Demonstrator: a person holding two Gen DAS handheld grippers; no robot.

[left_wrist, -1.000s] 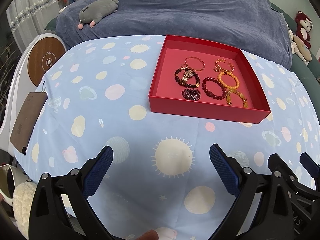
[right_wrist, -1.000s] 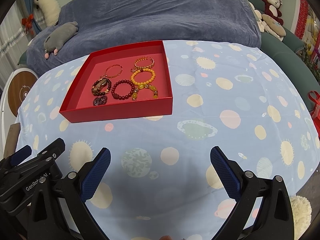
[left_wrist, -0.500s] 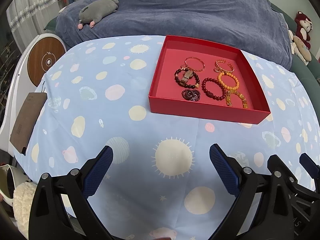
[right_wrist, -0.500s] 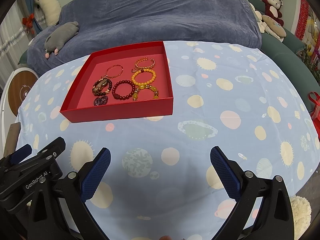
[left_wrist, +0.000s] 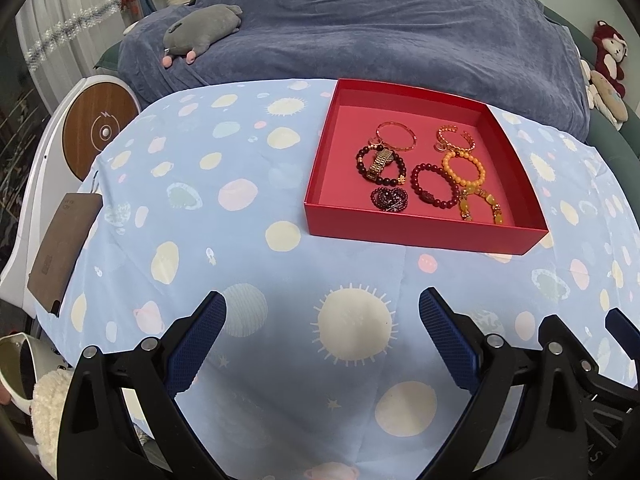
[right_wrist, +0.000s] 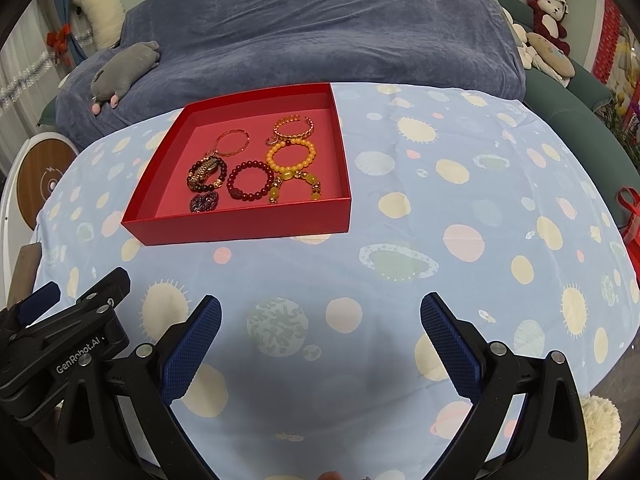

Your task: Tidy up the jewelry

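Observation:
A red tray [left_wrist: 420, 236] [right_wrist: 240, 226] sits on the blue patterned tablecloth [left_wrist: 200, 220] and holds several bracelets: a thin gold bangle [left_wrist: 396, 136], a gold chain cuff [left_wrist: 456, 140], a dark bead bracelet with a gold piece [left_wrist: 380, 166], a red bead bracelet [left_wrist: 434, 186] [right_wrist: 250, 180], an orange bead bracelet [left_wrist: 464, 168] [right_wrist: 292, 154] and a dark purple coil [left_wrist: 390, 199]. My left gripper [left_wrist: 322, 322] is open and empty, well short of the tray. My right gripper [right_wrist: 320, 322] is open and empty, to the tray's lower right.
A sofa under a dark blue blanket [left_wrist: 380, 32] lies behind the table with a grey plush toy [left_wrist: 204, 26] on it. More plush toys [right_wrist: 548, 12] sit at the right. A brown card [left_wrist: 60, 248] hangs at the table's left edge. The left gripper's body [right_wrist: 60, 344] shows in the right wrist view.
Both grippers have drifted back very slightly from the tray. Both stay open and empty.

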